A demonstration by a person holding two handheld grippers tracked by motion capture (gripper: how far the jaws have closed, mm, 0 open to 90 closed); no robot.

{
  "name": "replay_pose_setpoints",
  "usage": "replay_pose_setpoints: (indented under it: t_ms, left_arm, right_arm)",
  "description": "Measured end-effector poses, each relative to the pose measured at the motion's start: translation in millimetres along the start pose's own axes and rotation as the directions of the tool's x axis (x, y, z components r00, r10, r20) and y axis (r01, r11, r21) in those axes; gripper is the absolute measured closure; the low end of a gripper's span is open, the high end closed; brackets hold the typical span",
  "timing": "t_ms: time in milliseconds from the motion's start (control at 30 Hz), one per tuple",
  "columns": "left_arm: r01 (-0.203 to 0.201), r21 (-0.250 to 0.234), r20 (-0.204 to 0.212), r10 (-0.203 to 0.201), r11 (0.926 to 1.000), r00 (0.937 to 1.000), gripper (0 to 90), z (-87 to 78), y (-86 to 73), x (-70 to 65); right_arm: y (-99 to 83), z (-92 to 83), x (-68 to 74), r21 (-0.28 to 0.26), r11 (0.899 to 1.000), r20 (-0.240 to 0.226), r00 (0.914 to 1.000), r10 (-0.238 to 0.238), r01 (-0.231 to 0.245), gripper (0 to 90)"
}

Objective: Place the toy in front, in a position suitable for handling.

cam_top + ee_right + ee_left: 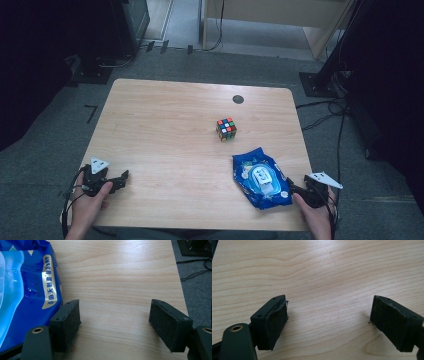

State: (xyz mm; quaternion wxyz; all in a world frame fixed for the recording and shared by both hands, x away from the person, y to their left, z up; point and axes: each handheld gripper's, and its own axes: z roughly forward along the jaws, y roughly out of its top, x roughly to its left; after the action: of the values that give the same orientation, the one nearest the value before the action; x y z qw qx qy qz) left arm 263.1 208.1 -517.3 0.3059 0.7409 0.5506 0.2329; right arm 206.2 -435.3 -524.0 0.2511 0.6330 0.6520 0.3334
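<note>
Two grippers in my frames, both low at the near edge of the light wooden table point(165, 115). I take the blue plastic wipes pack with a white flip lid point(261, 177) as my landmark; it lies flat near the table's near right corner.

Right gripper point(292, 184): just right of the pack, jaws spread wide with bare wood between them. In the right gripper view point(115, 323) one jaw sits right beside the pack's blue edge point(25, 290); I cannot tell whether it touches.

Left gripper point(121, 180): well apart from the pack, far to its left across the table. Left gripper view point(328, 322) has the jaws parted, only wood grain between the pads.

Multicoloured puzzle cube point(226, 129): beyond the pack, toward the table's middle, standing alone.

Small dark round spot point(238, 99): farther beyond the cube, near the far edge.
</note>
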Motion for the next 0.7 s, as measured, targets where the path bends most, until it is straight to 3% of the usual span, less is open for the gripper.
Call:
replay_pose_setpoints:
  t_ms: [67, 167, 267, 433, 500, 700]
  left_arm:
    - [0.001, 0.0, -0.001, -0.001, 1.0, 1.0, 14.4, 0.1, 0.0, -0.1]
    - [0.011, 0.004, -0.012, -0.011, 0.9999, 0.9999, 13.5, 0.2, 0.1, -0.9]
    - [0.024, 0.003, -0.022, -0.023, 0.9997, 0.9995, 13.0, -0.4, -0.5, -2.4]
    - [0.023, 0.021, -0.023, -0.023, 0.9995, 0.9995, 13.1, -2.1, 0.0, -2.4]
    - [0.023, 0.022, -0.022, -0.022, 0.9995, 0.9995, 13.2, -2.2, 0.2, -2.4]
    - [0.015, 0.021, -0.027, -0.014, 0.9997, 0.9995, 13.7, -3.3, 0.0, -3.5]
  right_arm:
    - [0.0, 0.0, 0.1, -0.001, 1.0, 0.002, 1.0, 0.003, -0.003, 25.7]
    - [1.2, -5.5, 1.1, -0.018, 1.0, 0.024, 0.9996, 0.015, -0.014, 40.3]
    - [9.2, -15.0, -0.7, -0.084, 0.995, -0.031, 0.998, 0.054, -0.057, 52.1]
    - [10.7, -10.1, 13.5, -0.039, 0.999, -0.081, 0.9967, -0.006, 0.002, 62.9]
    - [9.7, -8.7, 17.0, -0.027, 1.0, -0.074, 0.9971, -0.018, 0.016, 63.3]
    - [12.5, -6.5, 39.6, -0.037, 0.999, -0.149, 0.9881, -0.04, 0.035, 61.7]
